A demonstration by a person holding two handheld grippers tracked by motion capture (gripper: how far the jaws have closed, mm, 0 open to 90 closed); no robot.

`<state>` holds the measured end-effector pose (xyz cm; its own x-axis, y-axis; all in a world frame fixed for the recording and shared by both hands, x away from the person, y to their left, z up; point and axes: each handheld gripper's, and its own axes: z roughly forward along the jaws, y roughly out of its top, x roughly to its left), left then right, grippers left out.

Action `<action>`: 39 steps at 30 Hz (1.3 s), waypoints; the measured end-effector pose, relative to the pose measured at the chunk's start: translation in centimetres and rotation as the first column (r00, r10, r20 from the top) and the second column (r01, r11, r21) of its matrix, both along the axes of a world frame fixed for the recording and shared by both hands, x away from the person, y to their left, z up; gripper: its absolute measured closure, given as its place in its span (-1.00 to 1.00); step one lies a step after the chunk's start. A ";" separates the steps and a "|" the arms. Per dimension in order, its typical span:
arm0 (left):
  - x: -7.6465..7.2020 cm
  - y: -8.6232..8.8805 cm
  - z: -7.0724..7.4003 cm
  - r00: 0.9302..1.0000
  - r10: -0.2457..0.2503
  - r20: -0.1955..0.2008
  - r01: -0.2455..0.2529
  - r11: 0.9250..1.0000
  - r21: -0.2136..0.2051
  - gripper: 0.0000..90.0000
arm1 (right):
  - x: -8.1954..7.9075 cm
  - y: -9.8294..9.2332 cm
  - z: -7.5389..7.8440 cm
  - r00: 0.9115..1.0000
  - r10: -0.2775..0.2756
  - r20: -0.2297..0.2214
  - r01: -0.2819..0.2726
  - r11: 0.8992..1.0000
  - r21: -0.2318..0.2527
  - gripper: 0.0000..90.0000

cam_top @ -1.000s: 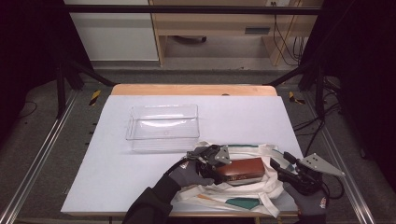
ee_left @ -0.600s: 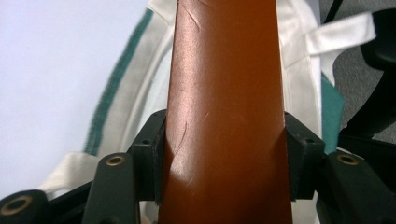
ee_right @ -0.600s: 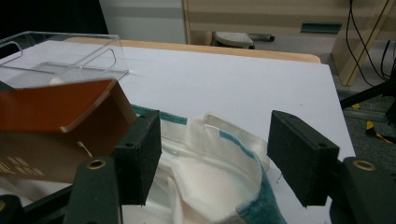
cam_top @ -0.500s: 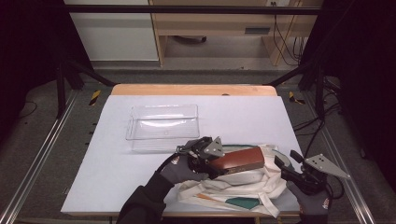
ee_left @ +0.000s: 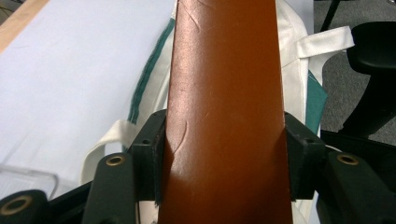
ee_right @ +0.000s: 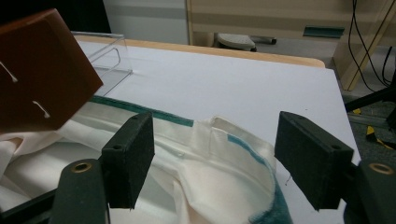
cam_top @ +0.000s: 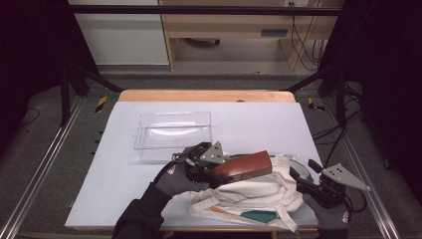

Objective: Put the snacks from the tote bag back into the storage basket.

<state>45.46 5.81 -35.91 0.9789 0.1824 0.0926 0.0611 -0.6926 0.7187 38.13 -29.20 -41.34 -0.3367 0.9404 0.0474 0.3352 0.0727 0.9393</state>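
Your left gripper [cam_top: 211,168] pinches a smooth, scuffed brown leather case [cam_top: 245,167] between its 2 pads, held tilted above the soft cream cloth bag [cam_top: 249,196], just right of the clear plastic tray [cam_top: 174,135]. Your right gripper [ee_right: 212,163] sits low at the bag's right edge; its jaws, spread, have just been opening over the green-trimmed hem without pressing it. A pale sheet covers the table [cam_top: 259,119].

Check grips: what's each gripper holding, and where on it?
Left gripper clamps the brown box across its sides at the near end, lifted over the bag. Right gripper is open, holding nothing.
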 end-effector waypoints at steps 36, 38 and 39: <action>0.5 11.8 2.4 0.970 0.237 0.046 -0.235 0.971 -0.050 -0.04 | 0.6 2.3 0.0 0.999 0.042 -0.013 -0.042 0.999 -0.031 -0.40; 0.8 12.2 2.6 0.967 0.250 0.045 -0.248 0.968 -0.050 -0.04 | 0.6 2.5 0.0 0.999 0.045 -0.014 -0.045 0.999 -0.029 -0.41; 1.0 12.4 2.7 0.965 0.257 0.047 -0.255 0.966 -0.050 -0.04 | 0.6 2.5 -0.1 0.999 0.046 -0.014 -0.047 0.998 -0.029 -0.41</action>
<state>46.43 18.17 -33.22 0.8930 0.4310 0.1292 0.1937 -0.6274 0.7542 38.73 -26.71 -41.40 -0.3795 0.9249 0.0245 0.3433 0.1162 0.9320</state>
